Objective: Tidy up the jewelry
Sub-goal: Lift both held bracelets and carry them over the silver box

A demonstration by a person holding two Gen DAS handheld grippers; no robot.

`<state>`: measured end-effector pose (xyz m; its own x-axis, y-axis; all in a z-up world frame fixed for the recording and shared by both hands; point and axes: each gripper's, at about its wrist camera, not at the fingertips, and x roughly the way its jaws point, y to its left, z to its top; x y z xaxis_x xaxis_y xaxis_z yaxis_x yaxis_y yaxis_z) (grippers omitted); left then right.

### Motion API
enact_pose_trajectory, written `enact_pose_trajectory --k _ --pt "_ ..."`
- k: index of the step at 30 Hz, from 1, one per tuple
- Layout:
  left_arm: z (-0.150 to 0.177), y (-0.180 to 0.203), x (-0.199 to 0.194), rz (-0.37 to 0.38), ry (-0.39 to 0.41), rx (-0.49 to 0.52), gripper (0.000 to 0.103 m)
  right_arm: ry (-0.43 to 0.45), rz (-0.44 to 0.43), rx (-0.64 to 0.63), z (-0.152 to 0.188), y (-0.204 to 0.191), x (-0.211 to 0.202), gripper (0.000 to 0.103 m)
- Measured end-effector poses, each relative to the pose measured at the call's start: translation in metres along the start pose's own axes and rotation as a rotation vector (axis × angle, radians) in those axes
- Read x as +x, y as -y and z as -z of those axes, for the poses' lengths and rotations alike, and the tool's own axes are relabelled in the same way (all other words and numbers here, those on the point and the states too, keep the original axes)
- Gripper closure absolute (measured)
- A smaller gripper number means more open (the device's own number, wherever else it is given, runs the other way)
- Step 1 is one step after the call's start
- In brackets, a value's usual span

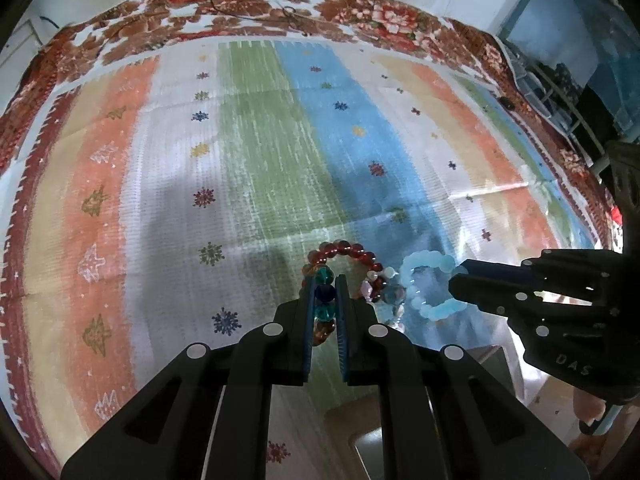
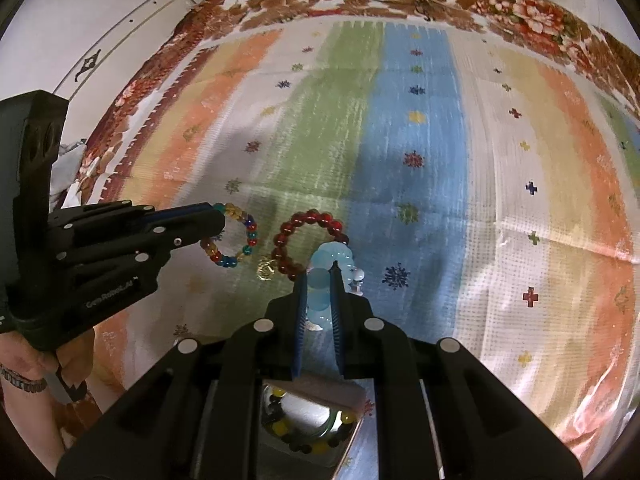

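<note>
Left tongs (image 1: 325,295) clamp the multicoloured glass-bead bracelet (image 2: 236,236); right tongs (image 2: 320,284) clamp the pale-blue bead bracelet (image 1: 430,292), likely lifting both to store.

At lower centre, the left gripper (image 1: 325,298) clamps a multicoloured bead bracelet (image 1: 324,294) over the striped cloth (image 1: 256,152). At right, the right gripper (image 1: 460,280) grips a pale blue bracelet (image 1: 424,268), a red bead bracelet (image 1: 348,250) between them.
</note>
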<state>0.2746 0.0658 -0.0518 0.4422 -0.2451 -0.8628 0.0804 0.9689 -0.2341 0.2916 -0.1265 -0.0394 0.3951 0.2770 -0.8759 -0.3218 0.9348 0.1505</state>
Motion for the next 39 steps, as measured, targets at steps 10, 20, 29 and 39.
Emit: enact_pose_trajectory --k 10,20,29,39 --pt "0.012 0.010 -0.038 0.050 0.077 -0.003 0.094 0.063 -0.035 -0.017 0.010 -0.013 -0.031 0.090" --pt "0.024 0.027 -0.062 0.057 0.130 0.034 0.094 0.110 -0.055 -0.024 0.025 -0.017 -0.059 0.090" --pt "0.043 0.038 -0.076 0.024 0.148 0.059 0.094 0.135 -0.002 -0.036 0.042 -0.024 -0.070 0.090" --pt "0.066 0.056 -0.090 0.050 0.172 0.100 0.094 0.147 -0.045 -0.078 0.069 -0.036 -0.085 0.090"
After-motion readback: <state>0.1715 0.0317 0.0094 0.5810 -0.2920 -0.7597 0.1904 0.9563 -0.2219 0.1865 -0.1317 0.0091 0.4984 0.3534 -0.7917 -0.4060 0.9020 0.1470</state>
